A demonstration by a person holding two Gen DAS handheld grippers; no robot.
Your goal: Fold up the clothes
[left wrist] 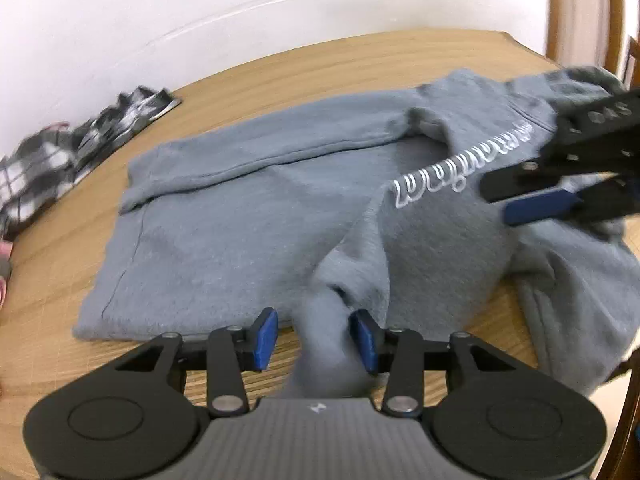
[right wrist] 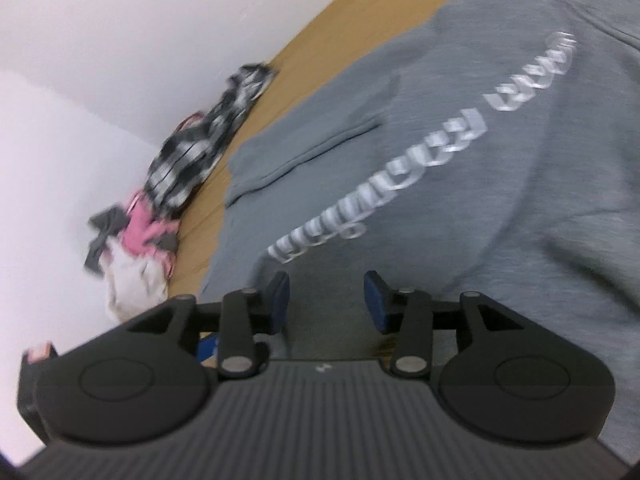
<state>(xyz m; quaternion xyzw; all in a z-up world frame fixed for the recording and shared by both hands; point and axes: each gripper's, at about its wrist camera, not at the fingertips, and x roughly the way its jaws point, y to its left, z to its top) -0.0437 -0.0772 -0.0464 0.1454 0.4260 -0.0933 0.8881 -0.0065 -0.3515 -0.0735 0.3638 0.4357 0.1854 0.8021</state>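
Note:
A grey sweatshirt (left wrist: 248,216) with white script lettering (left wrist: 460,164) lies partly folded on the wooden table (left wrist: 52,280). My left gripper (left wrist: 316,338) is open at the near edge. A fold of the grey cloth (left wrist: 324,344) lies between its blue pads (left wrist: 266,338) without being pinched. My right gripper (left wrist: 532,200) shows at the right in the left wrist view, over the lettered part. In the right wrist view my right gripper (right wrist: 326,300) is open just above the sweatshirt (right wrist: 460,184), near its lettering (right wrist: 384,184), and holds nothing.
A black-and-white checked garment (left wrist: 72,148) lies at the table's far left by the white wall. It also shows in the right wrist view (right wrist: 200,148), with pink and white clothes (right wrist: 136,256) beside it. A wooden chair frame (left wrist: 560,4) stands at the far right.

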